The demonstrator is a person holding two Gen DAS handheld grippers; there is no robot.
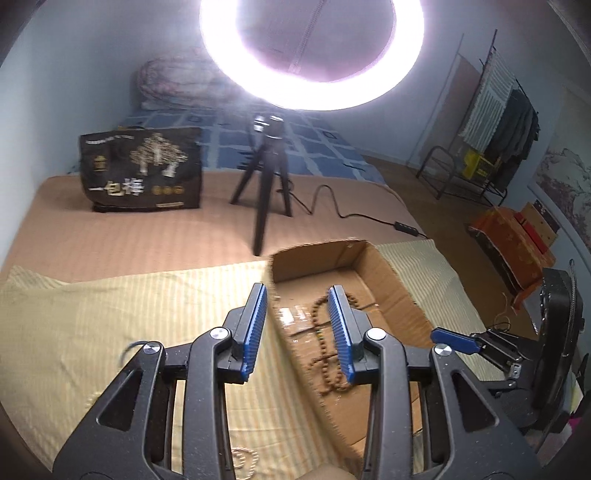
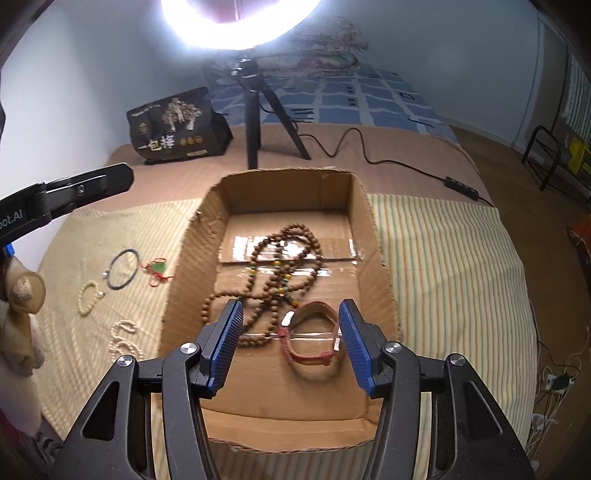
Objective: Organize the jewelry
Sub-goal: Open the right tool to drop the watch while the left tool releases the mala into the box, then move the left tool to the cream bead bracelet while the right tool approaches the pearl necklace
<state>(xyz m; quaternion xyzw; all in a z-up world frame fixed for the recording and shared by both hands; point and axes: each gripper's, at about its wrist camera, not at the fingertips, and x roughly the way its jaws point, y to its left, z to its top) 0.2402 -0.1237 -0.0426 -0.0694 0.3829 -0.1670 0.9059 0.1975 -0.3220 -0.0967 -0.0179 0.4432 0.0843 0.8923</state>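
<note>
Fingers (image 2: pixel 350 343) of the right gripper (image 2: pixel 291 341) stand parted and released over the cardboard box (image 2: pixel 380 236), their blue ribbed pads either side of a red bracelet (image 2: pixel 314 339) that lies on the box floor untouched. Just beyond it a long brown bead necklace (image 2: pixel 284 258) with a few green and yellow beads sprawls across the taped floor. The left gripper (image 1: pixel 301 328) also has its fingers (image 1: pixel 255 328) released, with nothing between them; it straddles the box's left wall, one pad over the striped cloth (image 1: pixel 110 314), the other over the beads.

Left of the box, on the cloth, lie a dark cord bracelet (image 2: pixel 123 269), a red string with a green pendant (image 2: pixel 159 269), a small pearl bracelet (image 2: pixel 88 297) and a string of pale beads (image 2: pixel 123 339), all apart from each other and near the box wall.

On the left gripper's body, seen from the right wrist, the letters "oot.AI" can be read. A dark bag (image 2: pixel 177 127) farther back on the bed (image 2: pixel 332 155) bears gold trees and large Chinese characters; its small print is unreadable.

Box walls are torn and ragged along the rim. The cloth right of the box is bare up to the bed's edge. Behind the box stand a tripod (image 2: pixel 258 122) with a ring light (image 2: pixel 236 26) and its trailing cable (image 2: pixel 369 155).
</note>
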